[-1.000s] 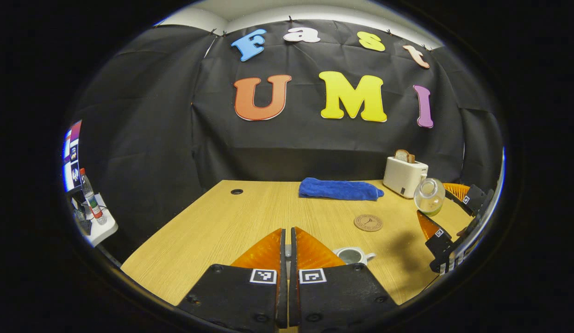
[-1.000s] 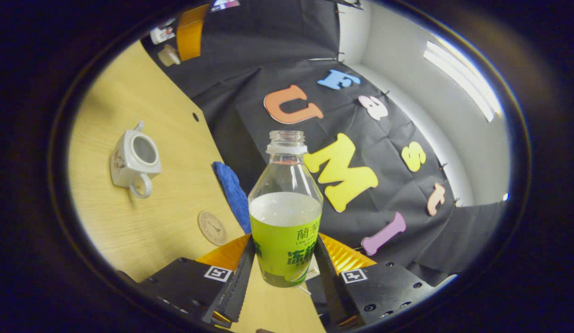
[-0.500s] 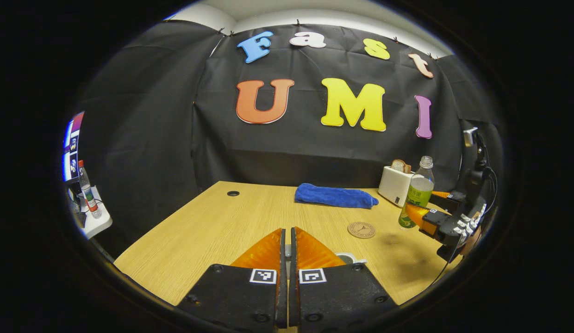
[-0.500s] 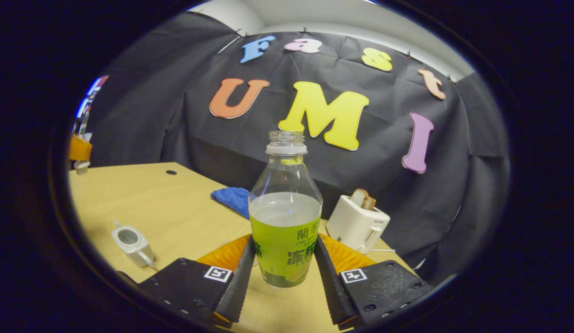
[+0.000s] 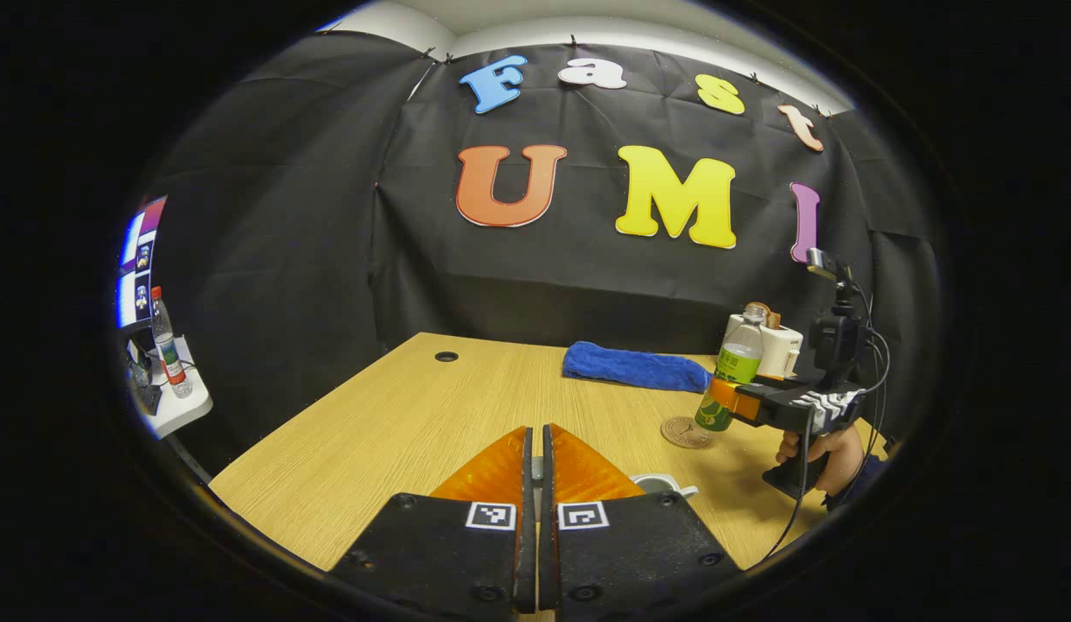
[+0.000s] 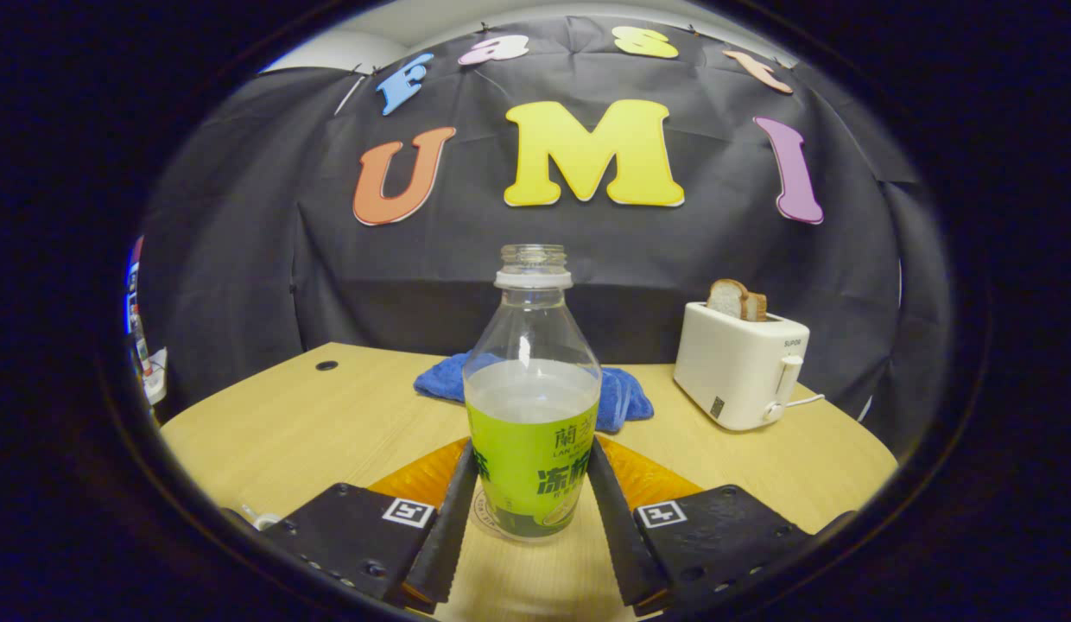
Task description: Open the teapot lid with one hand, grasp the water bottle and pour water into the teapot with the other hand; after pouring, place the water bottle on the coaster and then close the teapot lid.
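Water bottle upright, long axis vertical, open mouth up, no cap, about half full. Right gripper clenched on its labelled lower body, both fingers pressing the sides. In the left gripper view the water bottle sits over the round coaster toward the table's right side; contact with it can't be told. Coaster peeks out beneath the bottle base in the right gripper view. Left gripper fingers pressed together near the table's front edge; whether anything is pinched, cannot tell. Teapot just past its fingers, mouth open, lid off. Blue towel and white toaster at the far edge; left half of table open.
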Demonstrator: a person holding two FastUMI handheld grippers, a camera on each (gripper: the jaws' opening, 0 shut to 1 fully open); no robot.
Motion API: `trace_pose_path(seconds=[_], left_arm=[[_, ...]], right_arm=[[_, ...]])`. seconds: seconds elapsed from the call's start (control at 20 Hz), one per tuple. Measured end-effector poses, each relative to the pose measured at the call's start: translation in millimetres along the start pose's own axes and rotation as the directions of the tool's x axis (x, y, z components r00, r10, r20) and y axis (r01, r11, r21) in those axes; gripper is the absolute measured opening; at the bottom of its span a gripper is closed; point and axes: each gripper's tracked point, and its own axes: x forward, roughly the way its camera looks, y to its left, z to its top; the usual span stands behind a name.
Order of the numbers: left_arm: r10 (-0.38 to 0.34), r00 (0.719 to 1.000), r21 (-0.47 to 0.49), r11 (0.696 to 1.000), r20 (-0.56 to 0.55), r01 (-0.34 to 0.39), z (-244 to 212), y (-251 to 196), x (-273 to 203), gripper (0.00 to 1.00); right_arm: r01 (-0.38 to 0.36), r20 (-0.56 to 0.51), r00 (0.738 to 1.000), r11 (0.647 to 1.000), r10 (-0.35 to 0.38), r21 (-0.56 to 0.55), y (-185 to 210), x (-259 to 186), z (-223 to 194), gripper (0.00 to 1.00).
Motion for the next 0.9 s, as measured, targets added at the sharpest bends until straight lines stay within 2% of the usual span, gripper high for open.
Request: trace_pose_path(seconds=[0.15,0.4,0.55,0.7,0.75,0.9], left_arm=[[0.009,1.000,0.006,1.000,-0.007,-0.009,-3,2,2,0.04],[0.012,1.000,0.013,1.000,-0.023,-0.012,-7,1,6,0.04],[0.006,1.000,0.019,1.000,-0.024,-0.006,-7,-4,6,0.04],[0.003,1.000,0.029,1.000,-0.022,-0.002,-8,-7,6,0.04],[0.003,1.000,0.031,1.000,-0.022,-0.002,-8,-8,7,0.04],[0.015,1.000,0.046,0.999,-0.027,-0.014,-11,-10,9,0.04]], right_arm=[[0.006,-0.011,1.000,1.000,-0.006,0.028,4,19,-5,0.71],[0.014,-0.009,1.000,1.000,-0.014,-0.011,9,30,-11,0.70],[0.006,-0.020,1.000,1.000,-0.006,-0.005,9,28,-10,0.76],[0.009,-0.020,1.000,1.000,-0.009,-0.014,5,21,-7,0.74],[0.003,-0.022,1.000,1.000,-0.004,-0.017,4,16,-4,0.77],[-0.012,0.014,1.000,1.000,0.012,-0.016,3,-2,8,0.75]])
